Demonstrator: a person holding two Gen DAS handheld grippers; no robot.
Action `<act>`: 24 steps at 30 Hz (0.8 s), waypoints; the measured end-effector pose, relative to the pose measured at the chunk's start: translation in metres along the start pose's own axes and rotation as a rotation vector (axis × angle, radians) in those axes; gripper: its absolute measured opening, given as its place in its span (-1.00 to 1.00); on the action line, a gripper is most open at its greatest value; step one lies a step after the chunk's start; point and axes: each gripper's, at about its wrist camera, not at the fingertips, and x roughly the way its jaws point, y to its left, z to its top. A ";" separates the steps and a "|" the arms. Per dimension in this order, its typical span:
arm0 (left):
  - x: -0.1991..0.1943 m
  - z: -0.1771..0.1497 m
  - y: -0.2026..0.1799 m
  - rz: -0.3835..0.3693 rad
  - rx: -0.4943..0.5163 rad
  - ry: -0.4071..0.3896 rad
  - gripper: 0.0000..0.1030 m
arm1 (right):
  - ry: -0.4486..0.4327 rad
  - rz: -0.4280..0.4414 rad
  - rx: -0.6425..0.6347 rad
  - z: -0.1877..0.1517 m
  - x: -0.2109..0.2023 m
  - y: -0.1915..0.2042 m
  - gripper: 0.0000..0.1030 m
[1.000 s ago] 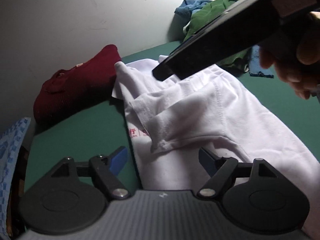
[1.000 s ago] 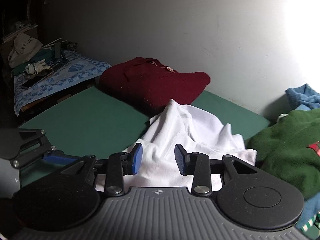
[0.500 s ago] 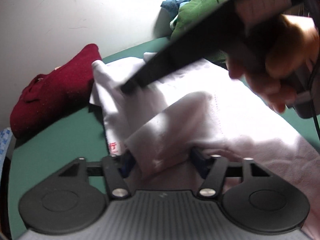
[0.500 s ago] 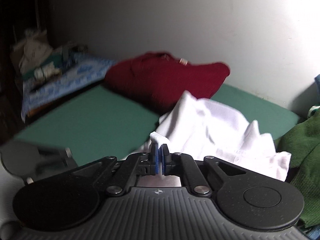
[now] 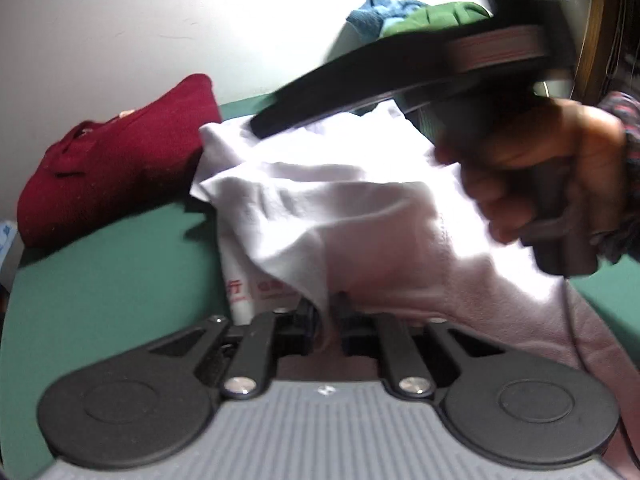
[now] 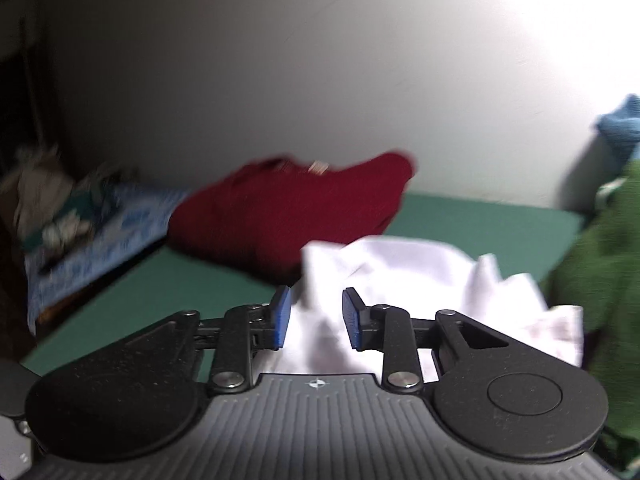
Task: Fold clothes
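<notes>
Left wrist view: the left gripper point(image 5: 326, 330) pinches the crumpled white shirt point(image 5: 360, 208). The right gripper point(image 6: 314, 318) is opening, cloth between. Folding has barely begun.

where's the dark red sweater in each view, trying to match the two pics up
Left wrist view: the red sweater lies at the left, against the wall, left of the white shirt.
Right wrist view: the red sweater lies at the middle, against the wall, behind the white shirt.
Shared landmark: the green mat under both.
</notes>
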 end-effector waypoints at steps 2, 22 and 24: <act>-0.006 -0.003 0.009 -0.027 -0.033 -0.009 -0.96 | 0.017 -0.055 -0.042 0.000 -0.011 -0.010 -0.41; -0.021 -0.014 0.010 -0.021 0.013 0.067 -0.78 | 0.175 -0.174 -0.153 -0.019 0.004 -0.038 -0.18; -0.026 -0.011 0.014 -0.025 -0.013 0.049 -0.73 | 0.212 -0.174 -0.176 -0.026 0.009 -0.039 -0.22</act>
